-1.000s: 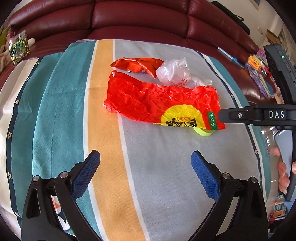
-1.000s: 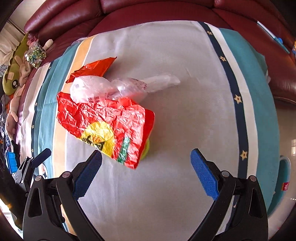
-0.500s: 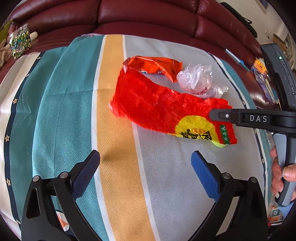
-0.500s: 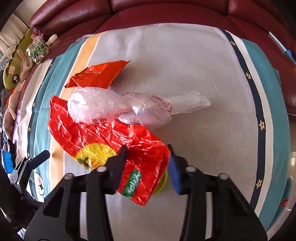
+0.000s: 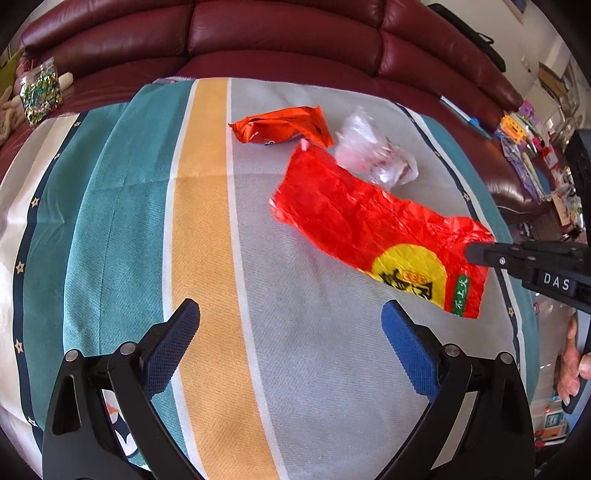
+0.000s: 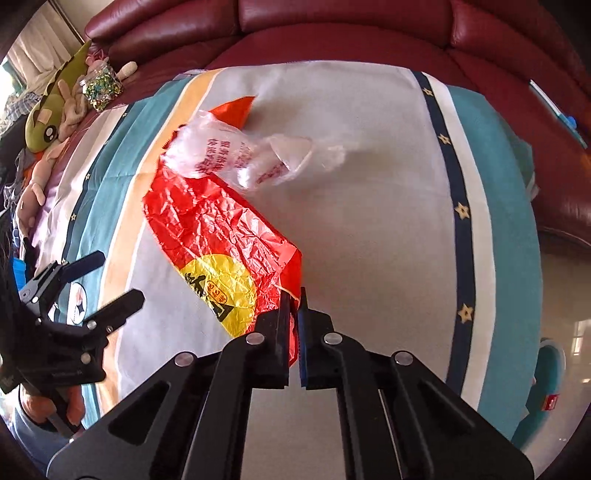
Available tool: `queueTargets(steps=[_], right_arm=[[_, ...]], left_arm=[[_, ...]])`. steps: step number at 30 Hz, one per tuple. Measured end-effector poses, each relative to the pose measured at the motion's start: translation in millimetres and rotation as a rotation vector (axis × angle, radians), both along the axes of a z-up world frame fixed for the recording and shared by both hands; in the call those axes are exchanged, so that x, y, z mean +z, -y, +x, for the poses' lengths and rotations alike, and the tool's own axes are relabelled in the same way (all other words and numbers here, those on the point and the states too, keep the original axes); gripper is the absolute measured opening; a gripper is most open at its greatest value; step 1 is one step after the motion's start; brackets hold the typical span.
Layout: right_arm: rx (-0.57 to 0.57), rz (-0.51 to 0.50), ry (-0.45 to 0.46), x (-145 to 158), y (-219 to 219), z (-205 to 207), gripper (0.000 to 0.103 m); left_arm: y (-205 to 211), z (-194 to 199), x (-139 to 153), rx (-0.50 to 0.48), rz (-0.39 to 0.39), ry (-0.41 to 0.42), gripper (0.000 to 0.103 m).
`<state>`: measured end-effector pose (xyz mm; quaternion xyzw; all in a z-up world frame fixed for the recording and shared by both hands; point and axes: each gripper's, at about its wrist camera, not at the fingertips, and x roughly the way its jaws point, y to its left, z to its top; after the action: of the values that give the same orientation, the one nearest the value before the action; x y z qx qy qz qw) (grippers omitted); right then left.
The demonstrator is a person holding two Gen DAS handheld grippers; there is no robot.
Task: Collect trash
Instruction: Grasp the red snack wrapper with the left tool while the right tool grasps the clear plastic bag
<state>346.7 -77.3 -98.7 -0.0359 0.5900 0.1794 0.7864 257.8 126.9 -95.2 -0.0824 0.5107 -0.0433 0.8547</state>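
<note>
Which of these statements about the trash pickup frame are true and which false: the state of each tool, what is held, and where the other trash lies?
1. The right tool is shut on the red bag. True.
2. The left tool holds the orange wrapper. False: it is open and empty, and the wrapper lies on the striped cloth.
3. The clear plastic bag lies beside the red bag's far end. True.
4. The trash lies on a bare wooden floor. False: it lies on the striped cloth, in front of a dark red sofa.
5. A jar of glitter stands at the far left. True.
</note>
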Motion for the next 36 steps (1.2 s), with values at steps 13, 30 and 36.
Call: queueTargets(steps=[13, 30, 36], right_arm=[[-0.071, -0.038, -0.023, -8, 66, -20, 0.058], [-0.074, 0.054, -0.033, -28, 60, 49, 0.053], [-0.055, 0.103, -0.054, -34, 66, 41, 0.02]], left_arm=[[48, 2, -1, -0.081, 0.023, -0.005, 0.099], [112, 10, -22, -0.176, -0.093, -0.041, 0.098], [121, 13, -20, -0.153, -0.119, -0.046, 0.09]])
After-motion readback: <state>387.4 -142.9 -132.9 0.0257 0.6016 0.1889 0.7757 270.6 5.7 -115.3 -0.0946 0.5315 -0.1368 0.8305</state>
